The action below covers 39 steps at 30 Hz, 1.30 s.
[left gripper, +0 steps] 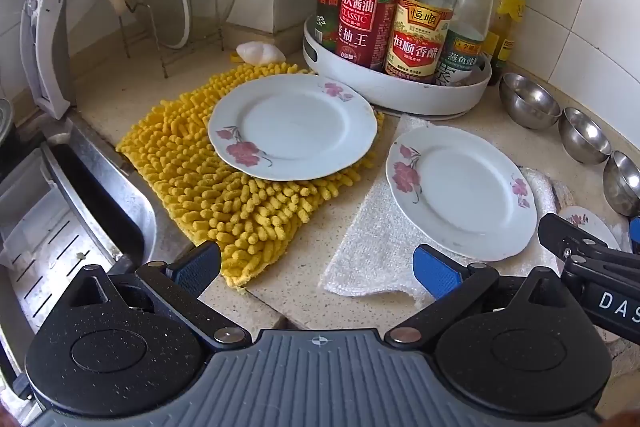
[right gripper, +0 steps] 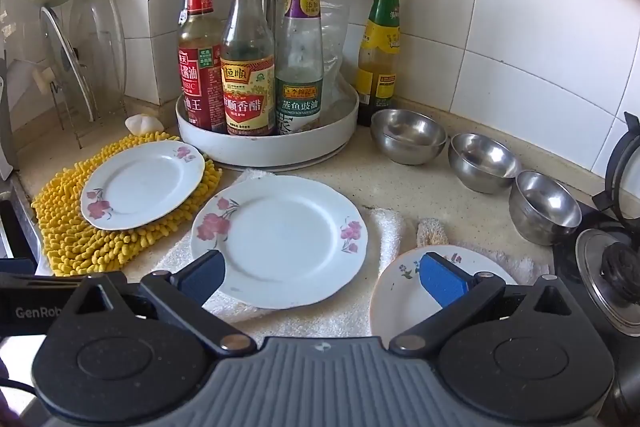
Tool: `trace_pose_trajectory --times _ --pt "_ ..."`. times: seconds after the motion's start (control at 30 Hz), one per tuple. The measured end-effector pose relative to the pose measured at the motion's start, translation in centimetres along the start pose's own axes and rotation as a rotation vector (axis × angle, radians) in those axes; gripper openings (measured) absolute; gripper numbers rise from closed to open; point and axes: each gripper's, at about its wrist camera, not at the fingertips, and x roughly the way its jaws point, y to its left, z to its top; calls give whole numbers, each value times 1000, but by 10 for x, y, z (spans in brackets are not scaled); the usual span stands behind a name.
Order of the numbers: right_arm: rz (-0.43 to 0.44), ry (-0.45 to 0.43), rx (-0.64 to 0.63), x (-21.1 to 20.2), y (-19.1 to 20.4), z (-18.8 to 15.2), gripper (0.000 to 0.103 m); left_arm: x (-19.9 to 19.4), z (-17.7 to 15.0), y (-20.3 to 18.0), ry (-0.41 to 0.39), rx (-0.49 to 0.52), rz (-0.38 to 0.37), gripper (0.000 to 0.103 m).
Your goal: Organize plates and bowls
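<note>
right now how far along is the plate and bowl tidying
Barely begun. Done: nothing is stacked. The plate on the yellow mat, the plate on the white towel and the small plate lie apart, and the three steel bowls sit side by side. In hand: nothing; left gripper and right gripper have jaws wide open. Left: gather plates, nest bowls.

Soft daylight, sharp focus, soft shadows, fisheye-curved edges.

We find bare bench between the plates and steel bowls; the bottle rack walls off the rear, the stove the right.
</note>
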Motion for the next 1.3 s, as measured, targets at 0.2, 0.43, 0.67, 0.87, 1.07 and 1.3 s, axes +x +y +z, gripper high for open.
trace_pose_trajectory --times 0.2,0.43,0.67,0.87,1.07,1.3 --pt "4 6 7 5 -12 2 103 5 2 -11 11 -2 0 103" --pt "-7 18 22 11 -27 3 103 11 3 -25 3 23 -8 103" --pt "-11 31 36 17 -40 4 103 19 3 -43 15 62 16 103" --pt "-9 45 47 23 -47 3 103 23 5 -52 18 82 34 103" --pt "-10 55 53 30 -51 4 103 27 8 -58 18 91 34 103" --pt "-10 69 52 39 -53 7 103 35 12 -63 44 90 34 103"
